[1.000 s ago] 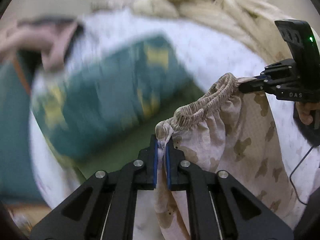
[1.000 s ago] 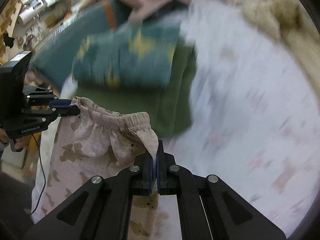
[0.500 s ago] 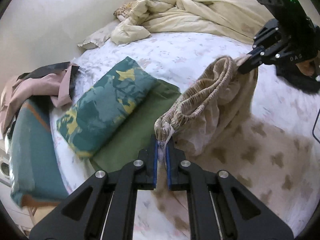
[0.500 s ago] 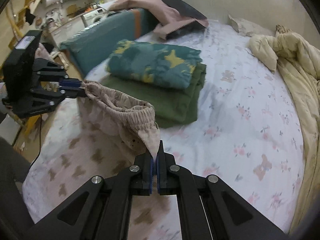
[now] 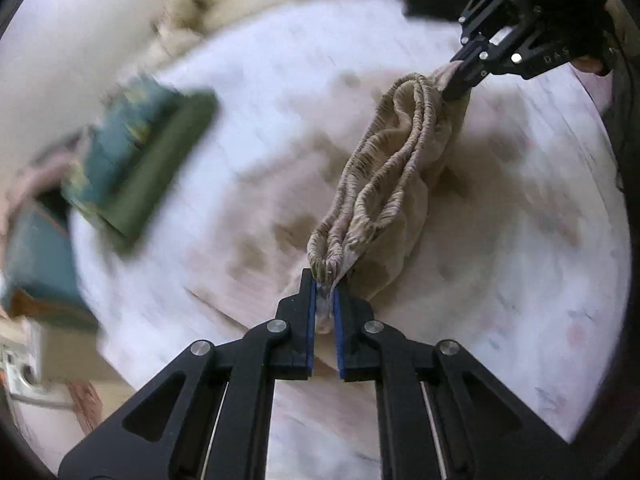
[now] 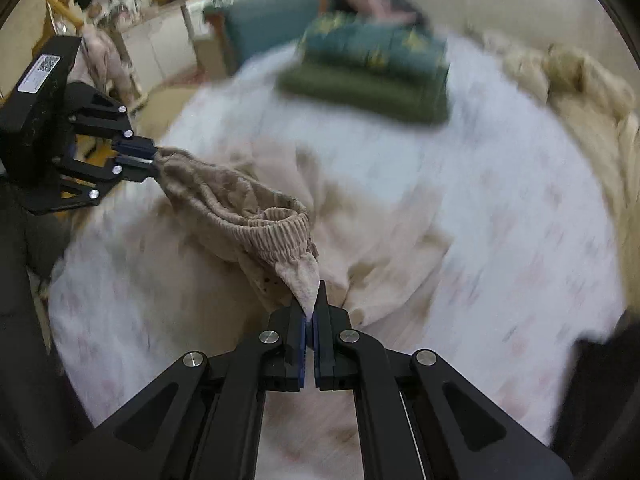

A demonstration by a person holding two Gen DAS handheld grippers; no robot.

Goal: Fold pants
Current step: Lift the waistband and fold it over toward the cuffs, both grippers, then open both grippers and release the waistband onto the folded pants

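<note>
Pants (image 5: 394, 184) legs blurred (bedsheet (image 5: 520, 240) too)

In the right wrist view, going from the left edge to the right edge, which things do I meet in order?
left gripper → pants waistband → right gripper holding the waistband corner → folded green and teal stack → cream comforter.
</note>
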